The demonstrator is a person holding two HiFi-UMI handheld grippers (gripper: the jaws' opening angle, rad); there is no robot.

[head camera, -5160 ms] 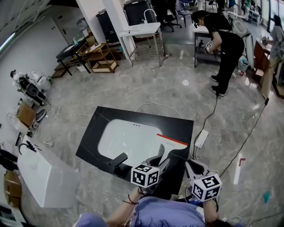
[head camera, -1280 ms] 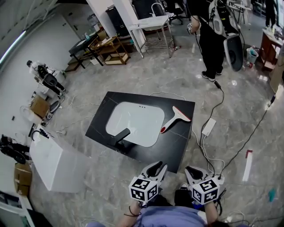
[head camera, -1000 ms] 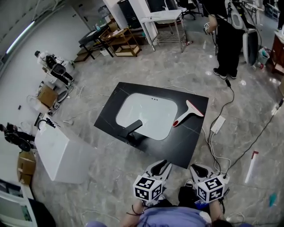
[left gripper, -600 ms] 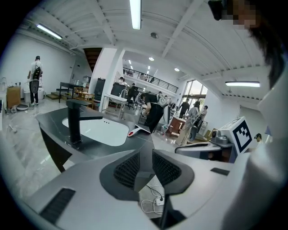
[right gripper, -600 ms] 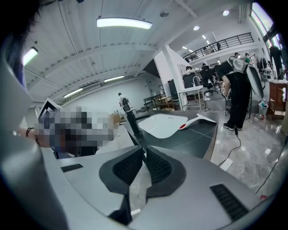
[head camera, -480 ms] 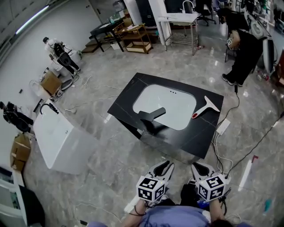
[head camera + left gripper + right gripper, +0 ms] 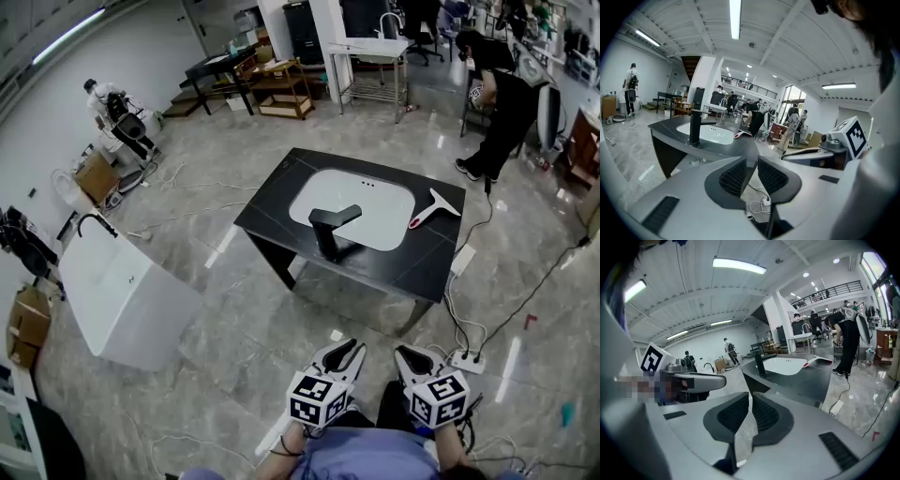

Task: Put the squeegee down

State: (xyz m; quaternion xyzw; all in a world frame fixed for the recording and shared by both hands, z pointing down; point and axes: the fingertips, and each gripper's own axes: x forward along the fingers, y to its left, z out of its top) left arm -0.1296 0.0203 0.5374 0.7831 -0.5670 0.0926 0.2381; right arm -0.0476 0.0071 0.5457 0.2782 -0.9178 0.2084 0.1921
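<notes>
Lying flat on the black worktop, the squeegee rests just to the right of the white sink basin, and neither gripper has hold of it. Its long axis runs on a slant: the red handle end points back toward the basin's edge and the person, while the blade lies crosswise at the far right, close to the worktop's right edge. The black tap stands on the near side of the basin, well apart from the squeegee.

Both grippers hang close to the person's body, well short of the worktop, with bare floor between. The left gripper has its jaws a narrow gap apart and nothing between them; only floor and a cable show through in the left gripper view. The right gripper has its jaws all but together, a thin sliver of floor between the pads, and it too is empty.

From the jaws the squeegee lies ahead and to the right, so the right gripper is the nearer of the two; the right gripper view has it ahead, past the basin. By my reading the task is done: the squeegee is down and free. Should it need another grasp, the handle end offers itself to the right gripper first.
</notes>
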